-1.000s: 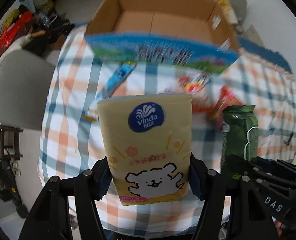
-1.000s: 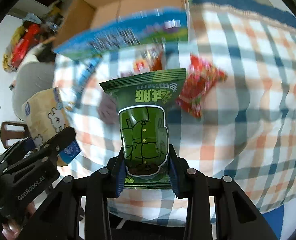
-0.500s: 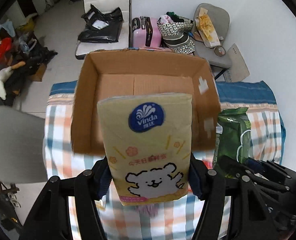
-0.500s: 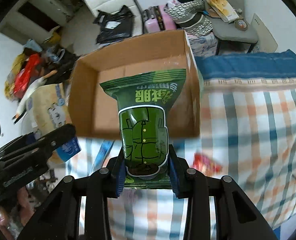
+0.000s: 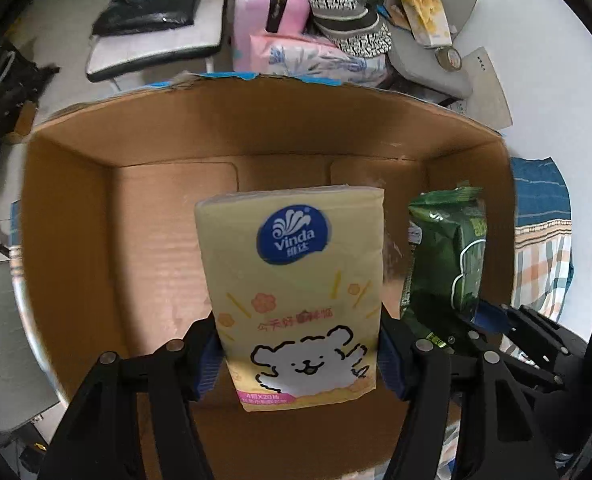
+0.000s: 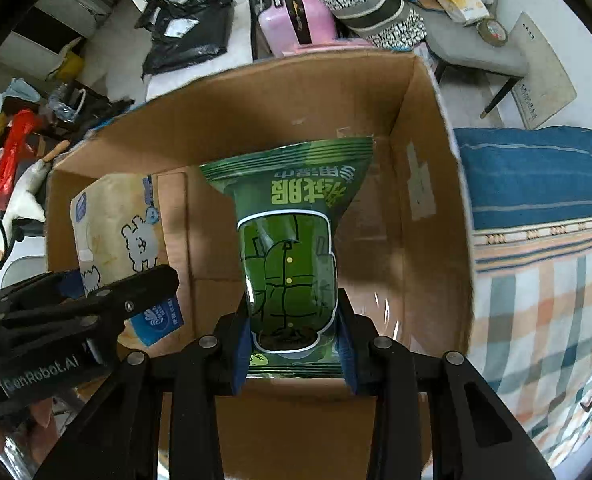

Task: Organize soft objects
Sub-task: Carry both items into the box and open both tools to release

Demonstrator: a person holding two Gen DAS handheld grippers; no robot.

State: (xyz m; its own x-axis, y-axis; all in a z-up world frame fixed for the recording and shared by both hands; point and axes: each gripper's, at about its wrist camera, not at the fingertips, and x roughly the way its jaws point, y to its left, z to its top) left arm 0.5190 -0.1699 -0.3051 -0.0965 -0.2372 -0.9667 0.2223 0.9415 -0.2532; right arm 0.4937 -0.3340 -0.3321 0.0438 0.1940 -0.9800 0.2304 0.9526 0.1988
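Two soft packs hung over the open cardboard box [image 5: 68, 208]: the left claw [image 5: 298, 354] pinched the yellow tissue pack [image 5: 296, 280] low, the right claw [image 6: 294, 344] the green wipes pouch [image 6: 288, 248]; both looked light, squashy, probably slippery film.

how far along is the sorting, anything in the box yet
Nothing lies in the brown cardboard box yet; its visible floor is bare. In hand: the left gripper grips a yellow Vinda tissue pack, the right gripper a green snack packet, both held over the box. Left: releasing both.
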